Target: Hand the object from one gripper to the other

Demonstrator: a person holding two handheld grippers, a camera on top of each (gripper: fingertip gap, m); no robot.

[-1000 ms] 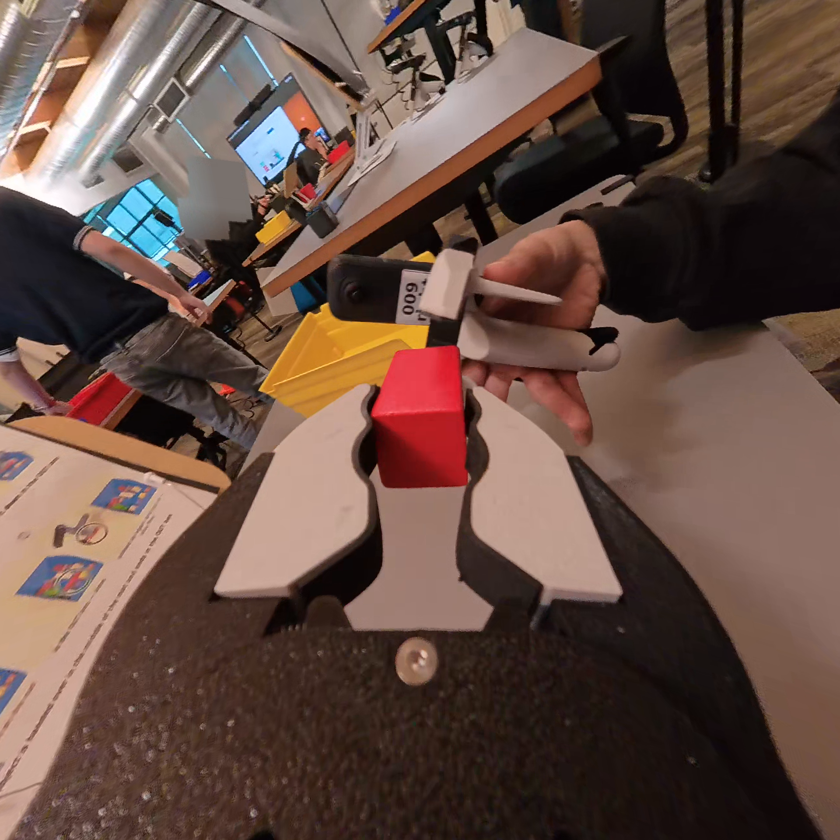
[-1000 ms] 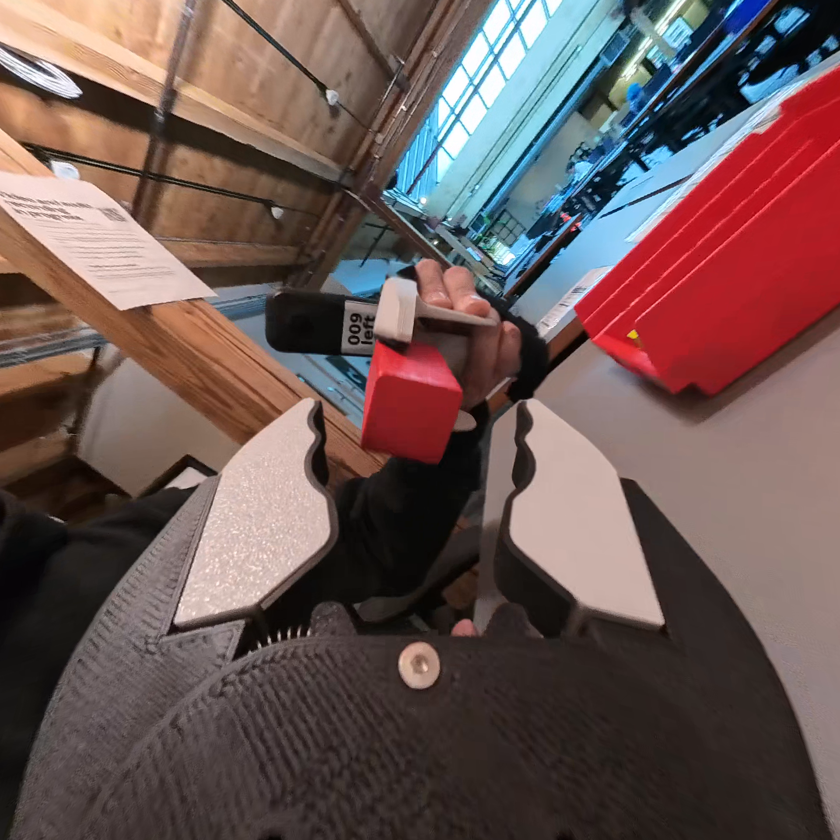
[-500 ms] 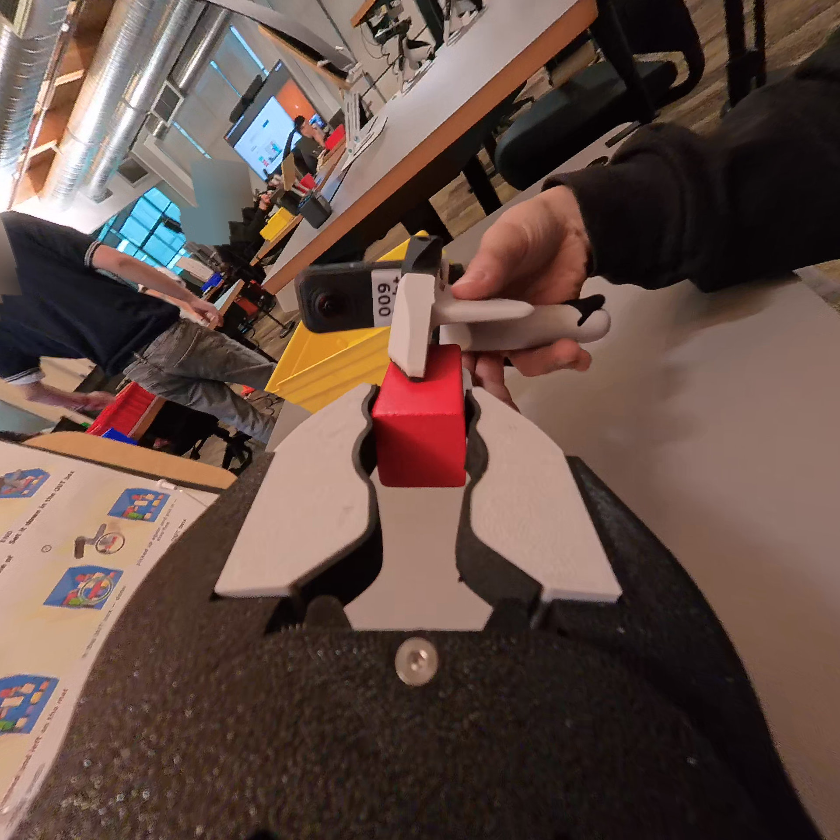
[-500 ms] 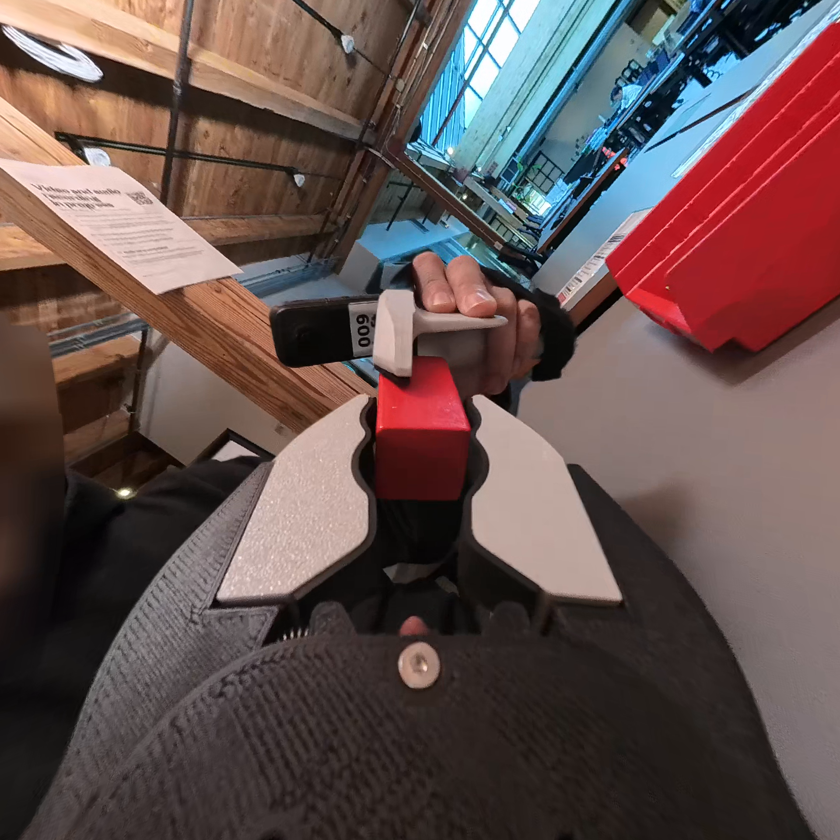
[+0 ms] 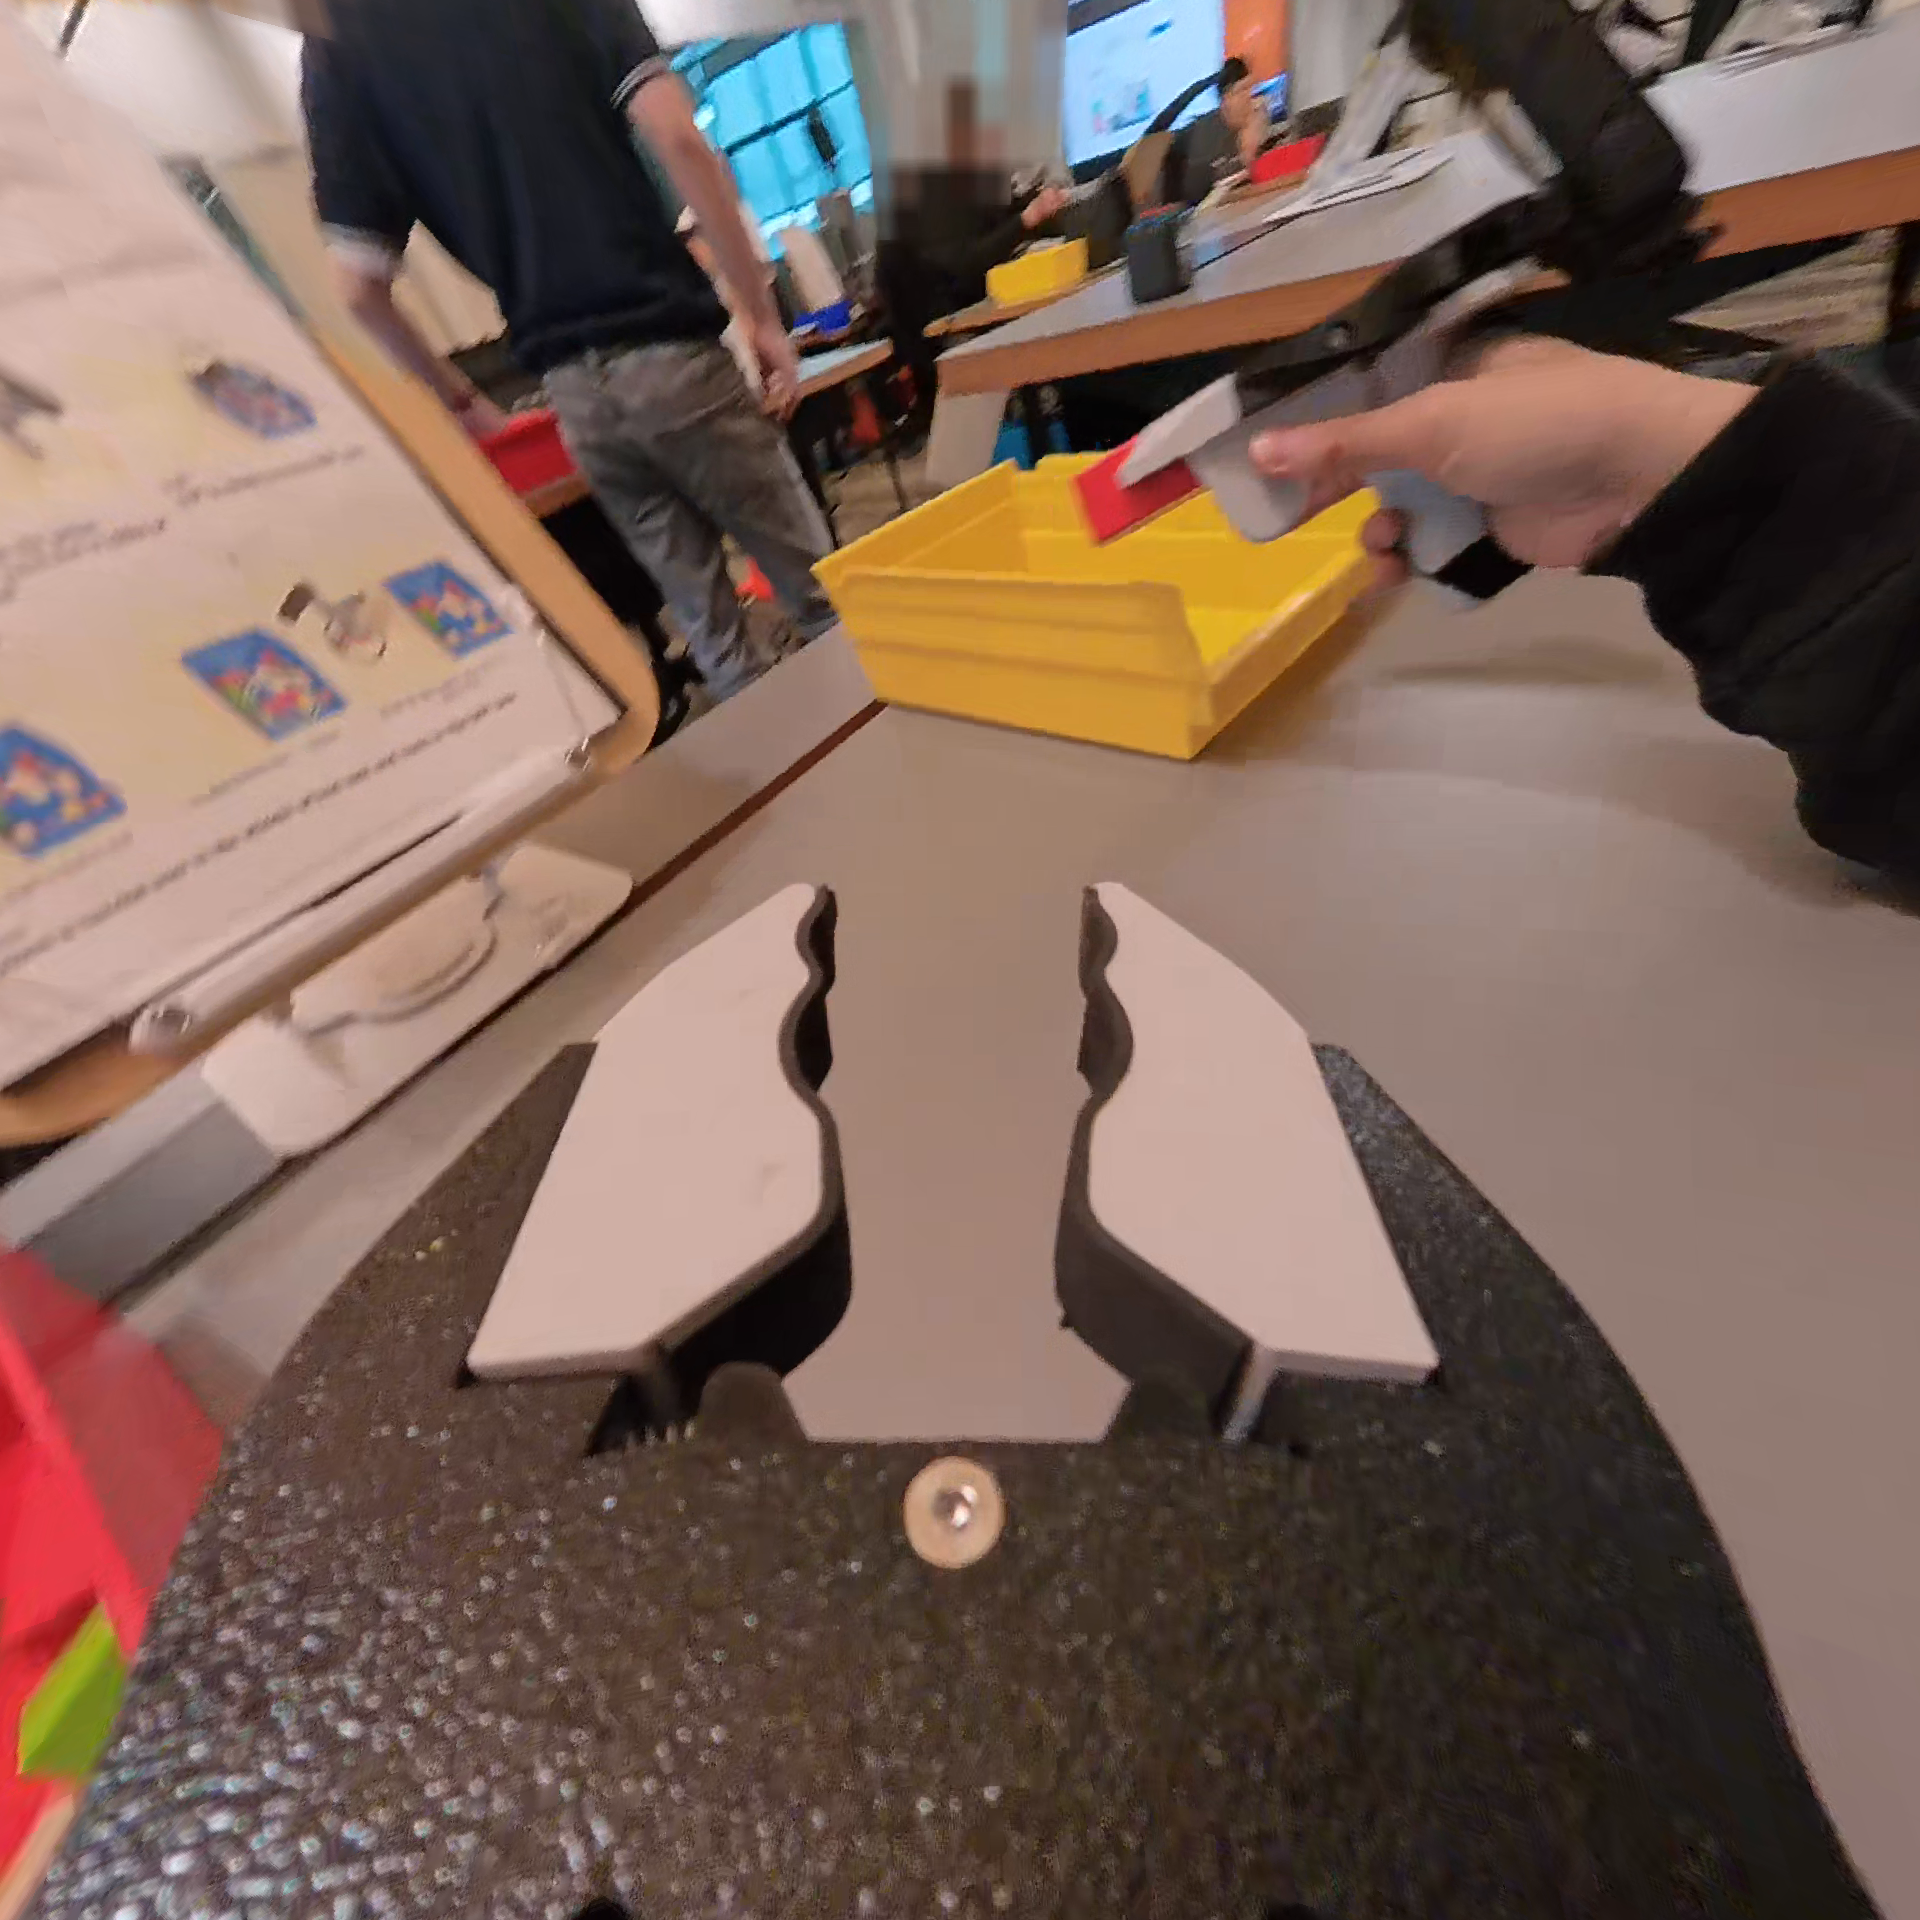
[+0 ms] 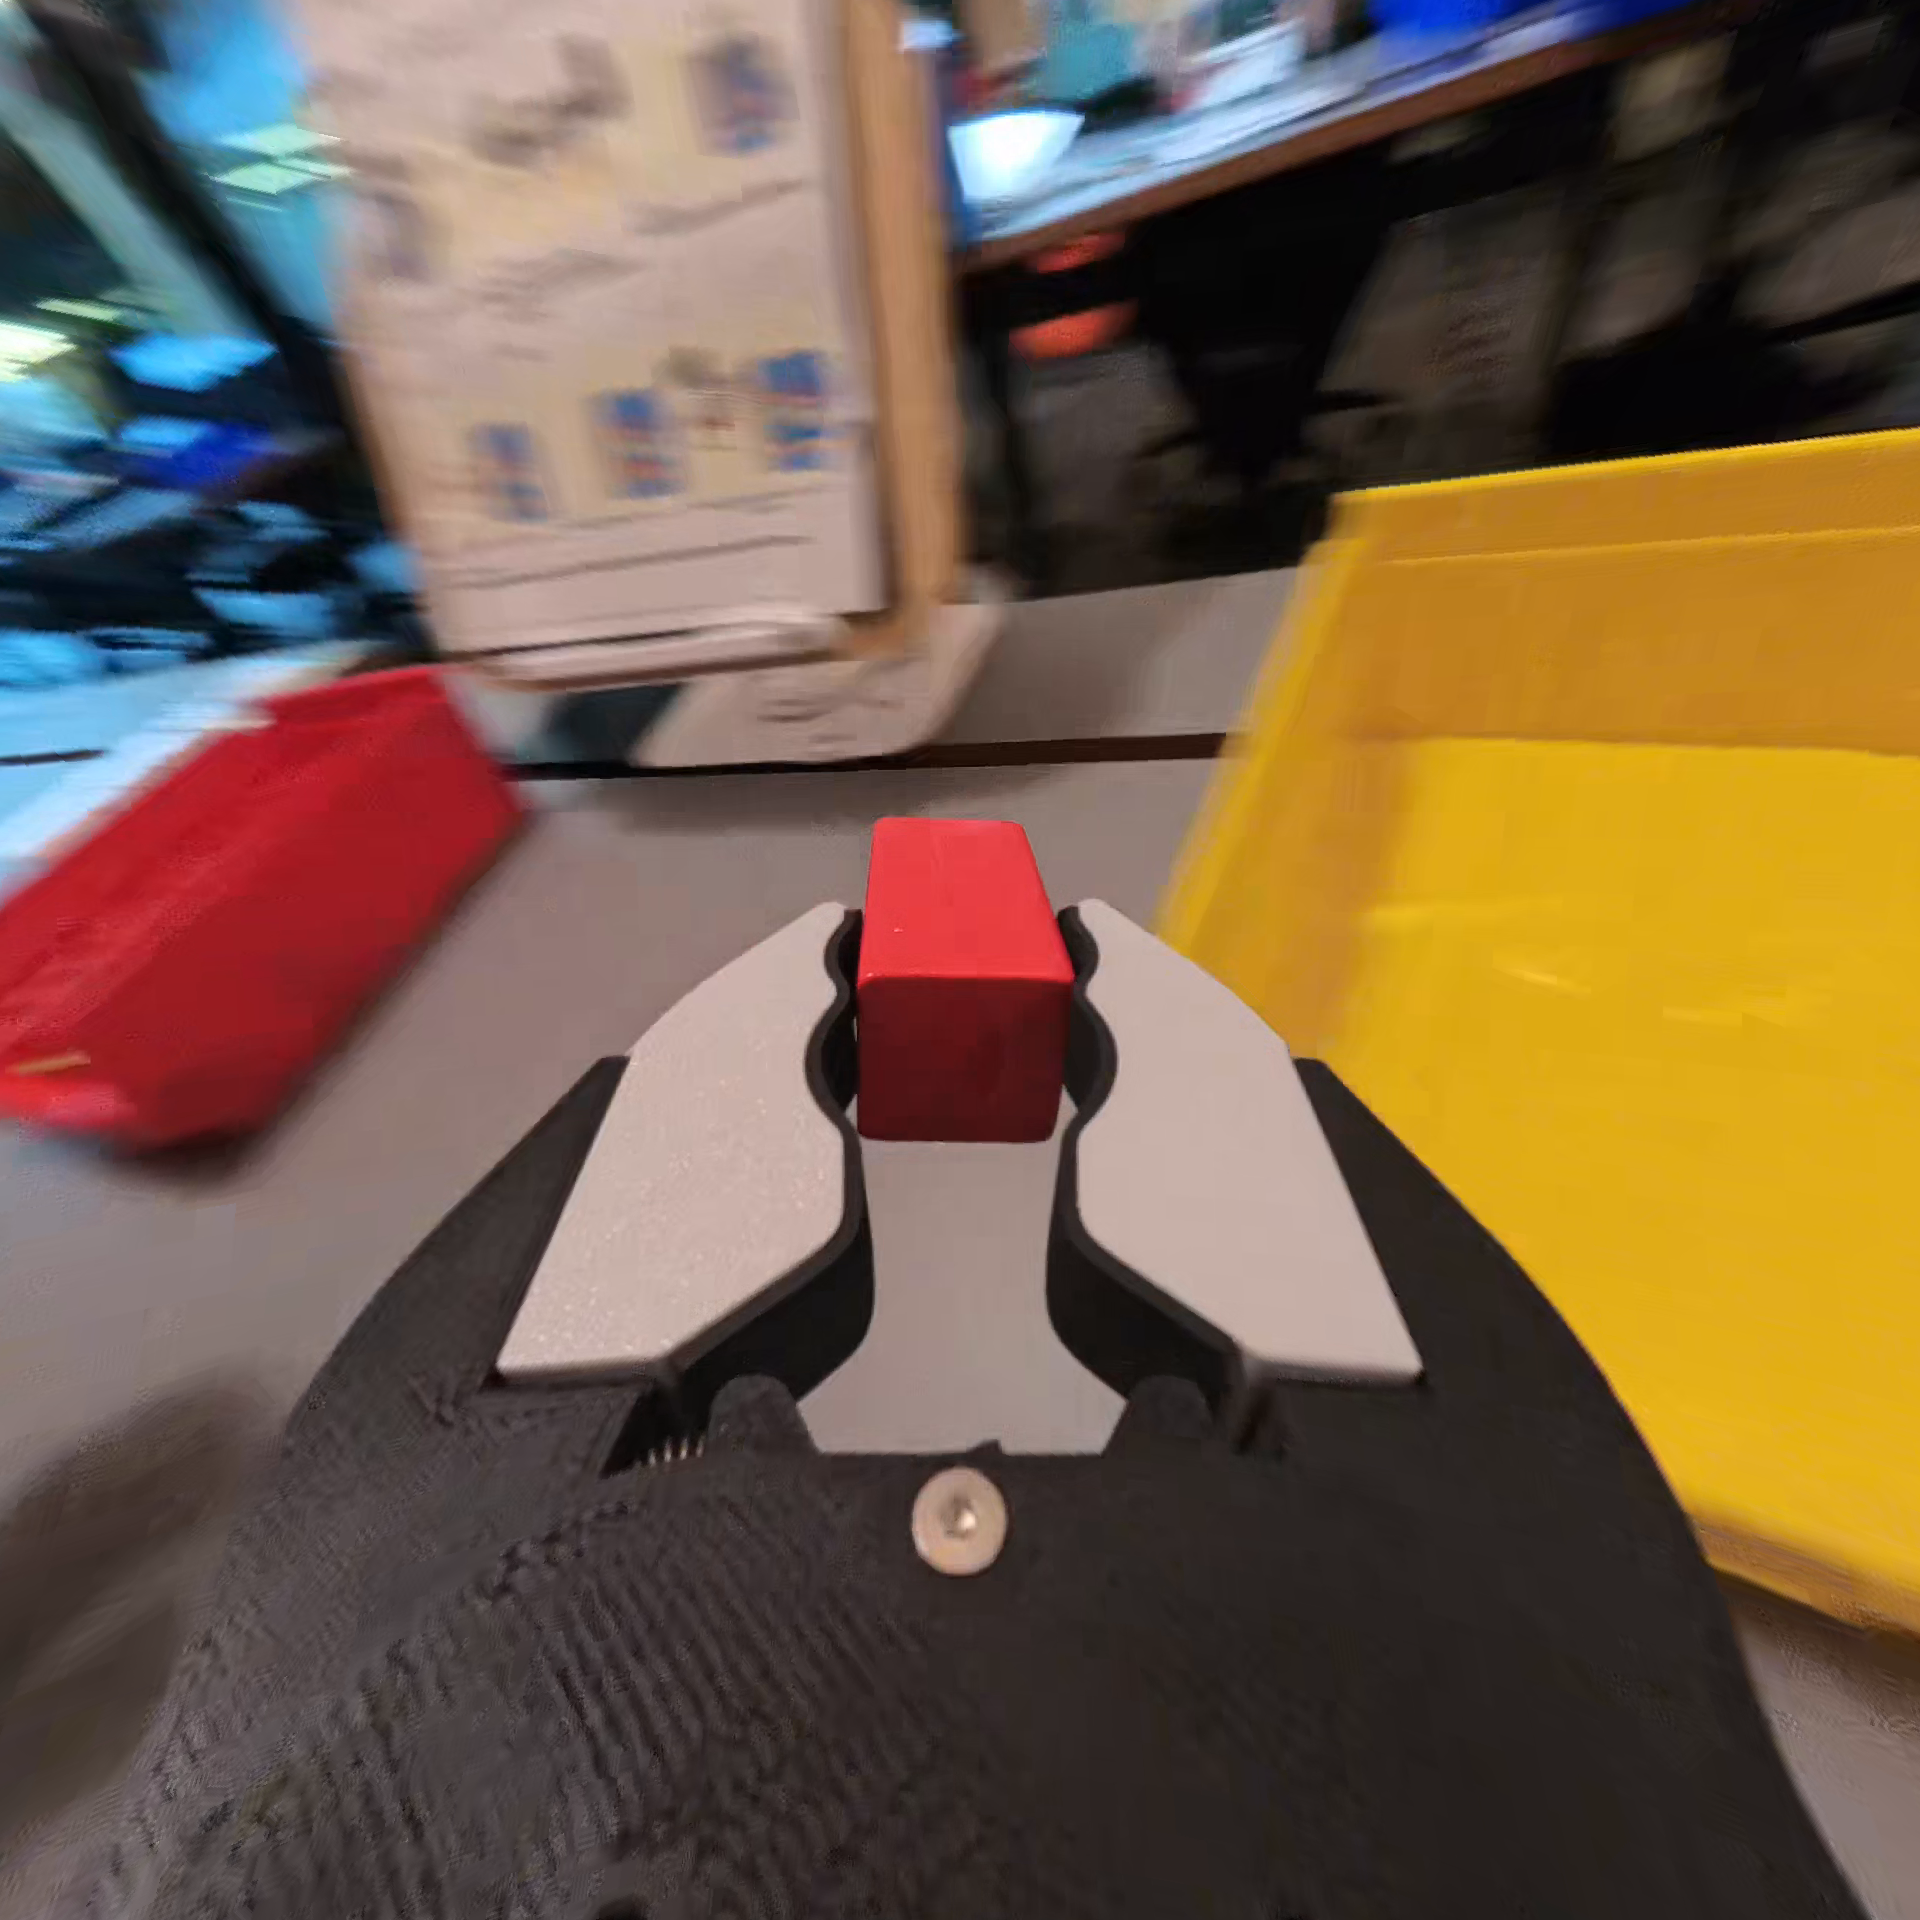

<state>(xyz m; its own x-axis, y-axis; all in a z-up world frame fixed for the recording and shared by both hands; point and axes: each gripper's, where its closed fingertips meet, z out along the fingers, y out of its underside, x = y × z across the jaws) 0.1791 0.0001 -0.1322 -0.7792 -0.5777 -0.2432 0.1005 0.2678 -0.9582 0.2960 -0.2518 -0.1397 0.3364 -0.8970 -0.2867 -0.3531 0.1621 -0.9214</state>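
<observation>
A red block (image 6: 961,987) sits between the fingertips of my right gripper (image 6: 961,920), with both pads pressed on its sides. It is held above the grey table (image 6: 644,914), beside a yellow bin (image 6: 1558,935). In the left wrist view the same gripper (image 5: 1174,457) shows far off at the upper right, held by a hand (image 5: 1507,457), with the red block (image 5: 1127,499) over the yellow bin (image 5: 1039,644). My left gripper (image 5: 956,904) is open with nothing between its fingers, low over the grey table (image 5: 1351,883).
A red bin (image 6: 239,883) lies at the left in the right wrist view; its corner (image 5: 62,1455) shows in the left wrist view. A board with printed sheets (image 5: 208,623) stands at the left. A person (image 5: 582,260) stands behind the table. The tips of one gripper are about 30 centimeters away from the tips of the other.
The right gripper closed on the red block while the left still held it. The left gripper has since opened and let go. The grippers have moved apart, and the right one carries the block over the yellow bin.
</observation>
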